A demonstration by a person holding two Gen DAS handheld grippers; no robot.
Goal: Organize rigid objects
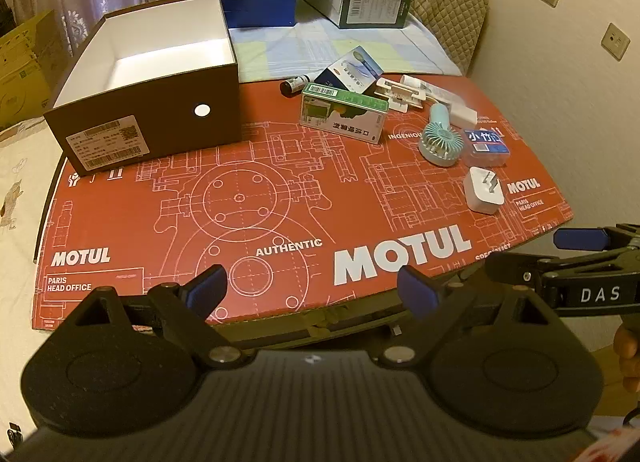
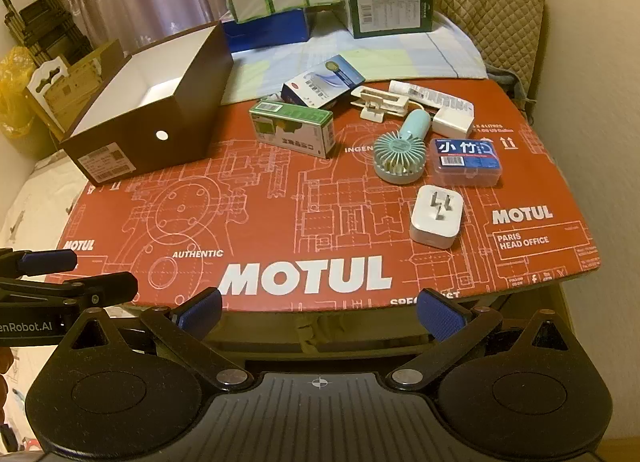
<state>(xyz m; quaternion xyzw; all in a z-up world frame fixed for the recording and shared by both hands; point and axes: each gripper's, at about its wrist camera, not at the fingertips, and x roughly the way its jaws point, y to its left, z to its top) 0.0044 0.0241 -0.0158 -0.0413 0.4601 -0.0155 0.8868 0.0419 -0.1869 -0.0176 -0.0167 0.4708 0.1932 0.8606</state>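
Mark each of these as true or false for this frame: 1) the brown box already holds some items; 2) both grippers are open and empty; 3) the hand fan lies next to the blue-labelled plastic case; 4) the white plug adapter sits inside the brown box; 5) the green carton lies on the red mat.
1) False. The brown box shows only its bare white inside.
2) True. The left gripper and the right gripper both have their jaws spread with nothing between them.
3) True. The hand fan lies just beside the plastic case.
4) False. The plug adapter lies on the red mat, prongs up.
5) True. The green carton rests on the mat.
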